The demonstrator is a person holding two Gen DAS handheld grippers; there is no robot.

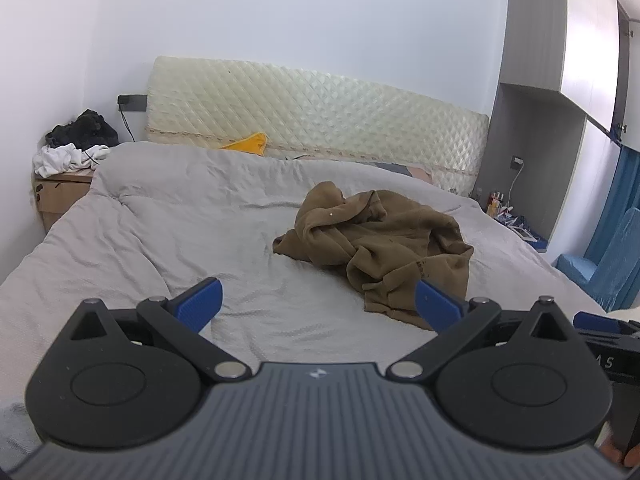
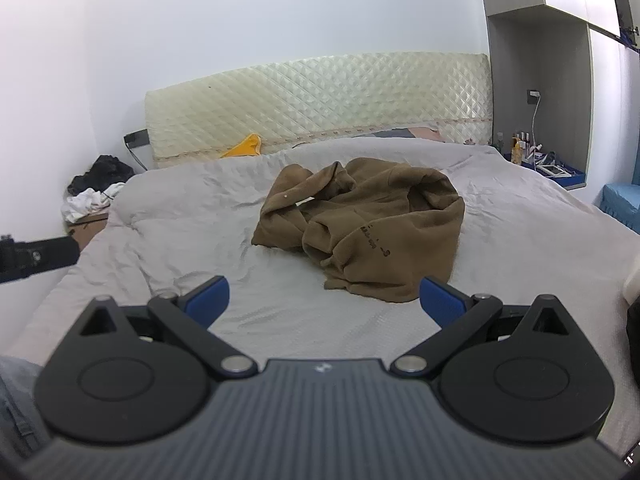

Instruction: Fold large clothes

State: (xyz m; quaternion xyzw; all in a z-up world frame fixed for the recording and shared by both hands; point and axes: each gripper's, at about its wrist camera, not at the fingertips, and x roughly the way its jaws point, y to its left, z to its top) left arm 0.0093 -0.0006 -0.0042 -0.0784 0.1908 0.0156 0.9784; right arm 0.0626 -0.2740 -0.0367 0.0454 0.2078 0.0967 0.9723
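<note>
The brown hoodie (image 1: pixel 376 244) lies crumpled in a heap on the grey duvet (image 1: pixel 160 240) near the middle of the bed, sleeves and hood bunched under and around the body, with a line of dark print showing on one fold in the right wrist view (image 2: pixel 374 236).

Nearest the lens, the left gripper (image 1: pixel 318 300) hangs above the near part of the bed with its blue fingers spread wide and nothing between them; one pad (image 1: pixel 436 304) overlaps the hoodie's near edge in the picture, though whether it touches the cloth cannot be told. The right gripper (image 2: pixel 324 300) is likewise released, held just short of the hoodie's near hem over bare duvet (image 2: pixel 280 320).

Beyond the hoodie, a yellow item (image 1: pixel 250 145) peeks out at the head of the bed, against the quilted cream headboard (image 1: pixel 320 116). To the left of the bed, a wooden nightstand (image 1: pixel 60 192) carries a pile of black and white clothes (image 1: pixel 76 144). To the right, a low shelf holds small bottles (image 2: pixel 520 146) under grey wall cabinets (image 1: pixel 536 80), with a charger plugged into the wall above them.
</note>
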